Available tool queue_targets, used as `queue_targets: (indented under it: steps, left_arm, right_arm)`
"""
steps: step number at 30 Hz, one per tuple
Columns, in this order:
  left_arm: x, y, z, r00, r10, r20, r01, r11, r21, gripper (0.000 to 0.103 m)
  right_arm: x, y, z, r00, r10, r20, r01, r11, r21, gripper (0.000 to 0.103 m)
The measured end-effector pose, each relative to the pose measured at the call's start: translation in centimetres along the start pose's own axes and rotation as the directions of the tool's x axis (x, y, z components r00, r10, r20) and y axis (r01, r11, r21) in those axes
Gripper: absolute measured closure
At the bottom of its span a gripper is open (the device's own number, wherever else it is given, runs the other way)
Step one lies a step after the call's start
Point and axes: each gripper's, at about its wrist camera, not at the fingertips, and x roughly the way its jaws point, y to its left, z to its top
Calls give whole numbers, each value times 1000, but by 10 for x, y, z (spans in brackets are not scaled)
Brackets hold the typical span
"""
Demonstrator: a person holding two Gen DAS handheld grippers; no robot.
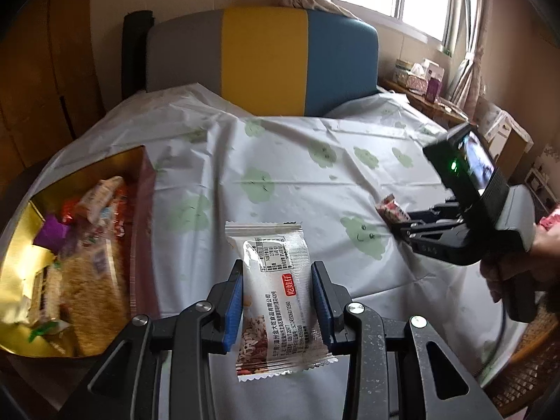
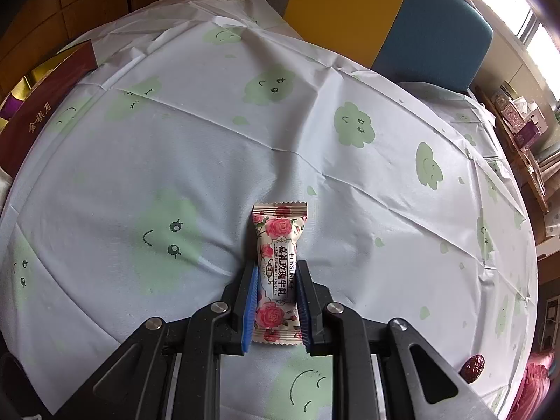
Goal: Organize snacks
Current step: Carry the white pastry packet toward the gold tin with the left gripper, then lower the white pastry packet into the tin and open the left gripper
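My left gripper is shut on a white snack bar packet, held above the tablecloth with its back label facing me. To its left lies a gold-lined box with several wrapped snacks in it. My right gripper is shut on a rose-patterned nougat packet, close over the cloth. In the left wrist view that right gripper shows at the right with the nougat sticking out of its tip, a hand on its handle.
A round table under a white cloth with green cloud faces. A grey, yellow and blue chair back stands at the far side. The box's dark red wall is at the left. A red date lies near the right edge. A cluttered side shelf is beyond.
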Motion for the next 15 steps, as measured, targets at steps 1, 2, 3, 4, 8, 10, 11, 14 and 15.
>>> queue_targets:
  steps: [1, 2, 3, 4, 8, 10, 11, 14, 15]
  left_arm:
    - [-3, 3, 1, 1000, 1, 5, -1, 1000, -6, 66]
    - [-8, 7, 2, 1000, 4, 11, -4, 1000, -15, 66]
    - [-11, 9, 3, 1000, 5, 14, -5, 1000, -21, 66]
    - [-14, 12, 3, 1000, 7, 18, -7, 1000, -29, 66]
    - [-29, 33, 2, 999, 22, 37, -19, 997, -69, 66]
    - [-34, 48, 2, 999, 29, 37, -25, 994, -105, 66]
    - [-37, 58, 1, 999, 38, 35, -33, 991, -132, 66]
    - [-46, 94, -2, 996, 88, 31, -80, 974, -213, 66]
    - [-49, 109, -4, 993, 111, 27, -101, 963, -248, 66]
  right_arm:
    - [0, 0, 0, 1000, -1, 1, 1, 1000, -1, 82]
    - [0, 0, 0, 1000, -3, 2, 3, 1000, -1, 82]
    - [0, 1, -1, 1000, -4, 3, 4, 1000, -3, 82]
    - [0, 1, -1, 1000, -6, 4, 6, 1000, -5, 82]
    - [-1, 3, -2, 1000, -13, 8, 13, 1000, -9, 82]
    - [-1, 4, -2, 1000, -18, 9, 18, 1000, -13, 82]
    - [-1, 5, -3, 1000, -19, 9, 19, 1000, -15, 82]
    - [-1, 5, -2, 1000, -18, 8, 18, 1000, -14, 82]
    - [-2, 5, -2, 1000, -19, 7, 19, 1000, -14, 82]
